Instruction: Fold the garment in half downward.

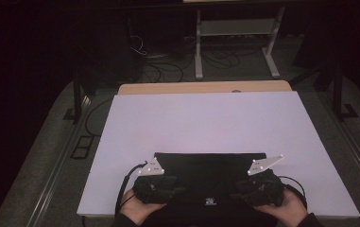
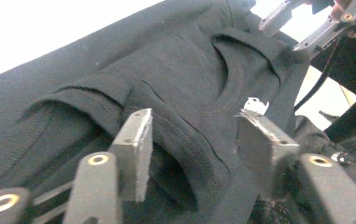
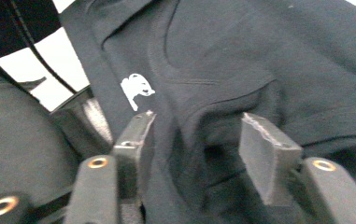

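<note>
Bottom of high view: left gripper (image 1: 180, 190) and right gripper (image 1: 232, 190), jaws of each roughly half open, pads off cloth, holding nothing. Folded black cotton garment (image 1: 210, 172) between and under them, at near edge of white rectangular worktop (image 1: 206, 118), lower centre of frame. Small white logo (image 3: 136, 88) near garment's collar.

black garment (image 1: 210, 172) with small white logo (image 3: 136, 88) on white table (image 1: 206, 123)
</note>
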### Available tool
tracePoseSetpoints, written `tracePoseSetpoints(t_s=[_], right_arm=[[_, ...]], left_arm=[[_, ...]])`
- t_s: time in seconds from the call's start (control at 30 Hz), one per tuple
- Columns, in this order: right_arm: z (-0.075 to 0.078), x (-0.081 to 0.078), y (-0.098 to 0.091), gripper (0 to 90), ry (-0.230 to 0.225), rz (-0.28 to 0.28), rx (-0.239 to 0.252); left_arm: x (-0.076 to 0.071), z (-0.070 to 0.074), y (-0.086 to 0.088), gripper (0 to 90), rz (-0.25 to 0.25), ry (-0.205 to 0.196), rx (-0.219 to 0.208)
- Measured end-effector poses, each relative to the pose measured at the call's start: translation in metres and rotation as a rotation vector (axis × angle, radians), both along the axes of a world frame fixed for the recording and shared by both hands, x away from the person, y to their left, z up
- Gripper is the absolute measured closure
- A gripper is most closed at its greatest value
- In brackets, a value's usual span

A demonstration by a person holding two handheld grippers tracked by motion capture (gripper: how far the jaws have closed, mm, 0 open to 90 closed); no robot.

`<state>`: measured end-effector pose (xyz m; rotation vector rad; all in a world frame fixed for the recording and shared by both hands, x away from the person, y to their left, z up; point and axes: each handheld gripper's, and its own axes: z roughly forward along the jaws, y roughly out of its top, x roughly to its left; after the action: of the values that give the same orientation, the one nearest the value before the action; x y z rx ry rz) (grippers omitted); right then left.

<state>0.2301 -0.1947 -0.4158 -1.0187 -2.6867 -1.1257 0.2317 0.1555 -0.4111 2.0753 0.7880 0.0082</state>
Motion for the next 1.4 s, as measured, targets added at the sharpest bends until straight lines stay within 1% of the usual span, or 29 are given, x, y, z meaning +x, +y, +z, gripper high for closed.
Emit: tracePoseSetpoints(t_s=[0.1,0.17,0.2,0.27,0.33,0.37,0.43,0.5,0.53,0.57,0.63,0.7,0.73,0.87,0.93,1.07,1.2,1.3,1.4], right_arm=[[0.003,0.001,-0.003,36.4,-0.015,-0.017,0.015],[0.006,0.002,-0.006,31.8,-0.03,-0.025,0.026],[0.007,0.003,-0.007,29.9,-0.038,-0.024,0.029],[0.01,0.004,-0.009,25.0,-0.056,-0.041,0.032],[0.014,0.005,-0.012,19.4,-0.067,-0.046,0.039],[0.016,0.006,-0.014,15.8,-0.076,-0.054,0.036],[0.02,0.009,-0.018,13.7,-0.087,-0.069,0.035],[0.024,0.011,-0.024,12.5,-0.093,-0.083,0.044],[0.027,0.012,-0.027,12.0,-0.098,-0.089,0.048],[0.029,0.013,-0.03,10.1,-0.104,-0.092,0.049],[0.033,0.015,-0.035,5.2,-0.11,-0.098,0.049],[0.037,0.018,-0.041,3.0,-0.117,-0.106,0.05],[0.039,0.019,-0.044,1.3,-0.122,-0.11,0.053],[0.046,0.023,-0.055,0.0,-0.138,-0.138,0.065],[0.049,0.025,-0.059,0.0,-0.148,-0.139,0.06],[0.054,0.029,-0.064,0.0,-0.16,-0.148,0.052],[0.057,0.034,-0.069,0.0,-0.165,-0.154,0.044],[0.057,0.037,-0.072,0.0,-0.165,-0.153,0.045],[0.055,0.041,-0.074,0.0,-0.158,-0.155,0.046]], left_arm=[[0.0,0.005,0.003,38.5,0.007,-0.026,-0.023],[0.001,0.008,0.004,36.7,0.015,-0.036,-0.039],[0.002,0.01,0.005,34.7,0.009,-0.043,-0.045],[0.004,0.013,0.006,31.9,0.005,-0.049,-0.05],[0.006,0.015,0.007,27.6,0.003,-0.053,-0.044],[0.007,0.016,0.008,25.4,0.008,-0.054,-0.048],[0.01,0.018,0.011,21.9,0.014,-0.051,-0.064],[0.013,0.02,0.014,18.0,0.02,-0.038,-0.081],[0.015,0.021,0.016,15.5,0.017,-0.035,-0.081],[0.016,0.023,0.018,13.1,0.015,-0.041,-0.076],[0.02,0.027,0.022,10.2,0.015,-0.051,-0.081],[0.025,0.03,0.026,4.9,0.018,-0.053,-0.082],[0.027,0.032,0.028,2.9,0.024,-0.06,-0.083],[0.035,0.038,0.036,0.0,0.036,-0.068,-0.095],[0.037,0.039,0.039,0.0,0.033,-0.075,-0.081],[0.041,0.04,0.042,0.0,0.038,-0.085,-0.083],[0.045,0.039,0.043,0.0,0.043,-0.092,-0.084],[0.047,0.036,0.045,0.0,0.04,-0.099,-0.102],[0.052,0.033,0.045,0.0,0.049,-0.096,-0.096]])
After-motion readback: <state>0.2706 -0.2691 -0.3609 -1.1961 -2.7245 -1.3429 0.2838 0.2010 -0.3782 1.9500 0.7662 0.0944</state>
